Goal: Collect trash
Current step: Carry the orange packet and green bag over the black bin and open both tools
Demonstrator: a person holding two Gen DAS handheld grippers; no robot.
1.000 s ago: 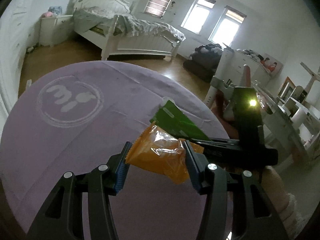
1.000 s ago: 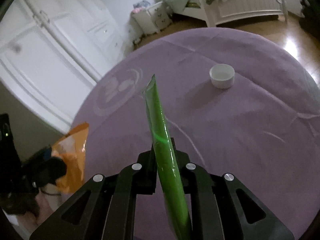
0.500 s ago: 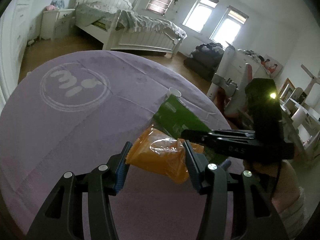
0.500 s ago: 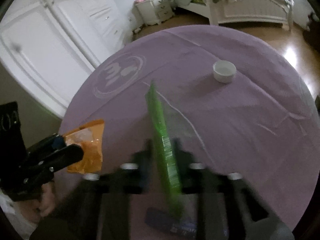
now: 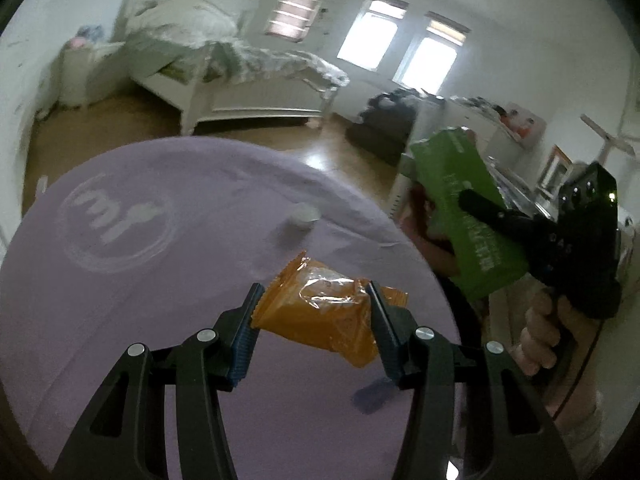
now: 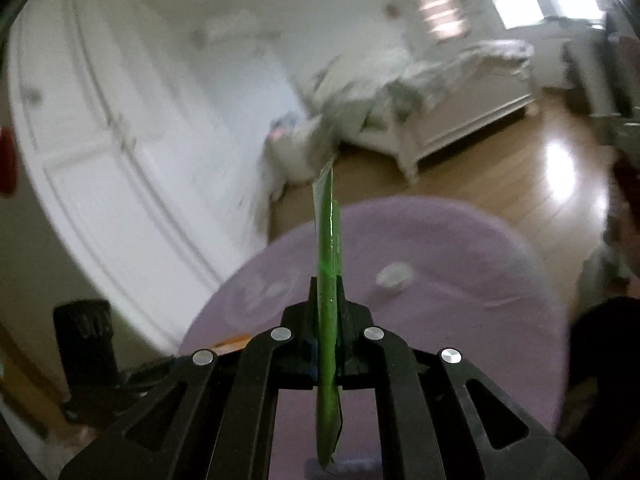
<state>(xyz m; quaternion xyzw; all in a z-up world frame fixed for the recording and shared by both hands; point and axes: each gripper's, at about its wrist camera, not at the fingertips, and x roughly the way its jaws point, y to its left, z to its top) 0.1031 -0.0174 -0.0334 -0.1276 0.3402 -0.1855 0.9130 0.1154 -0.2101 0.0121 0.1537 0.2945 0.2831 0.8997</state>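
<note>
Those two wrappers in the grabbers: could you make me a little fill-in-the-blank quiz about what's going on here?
1. The left gripper is shut on the ____ wrapper.
2. The right gripper pinches a flat ____ wrapper.
3. The small white cup stands on the ____ tablecloth.

Missing words: orange; green; purple

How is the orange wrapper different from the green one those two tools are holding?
The orange wrapper is short, puffy and crinkled, with a clear patch; the green wrapper is longer, flat and printed with pale text. The orange one sits crosswise between the left gripper's half-spread fingers; the green one is pinched edge-on in the right gripper's shut fingers. Both are held off the purple table.
</note>
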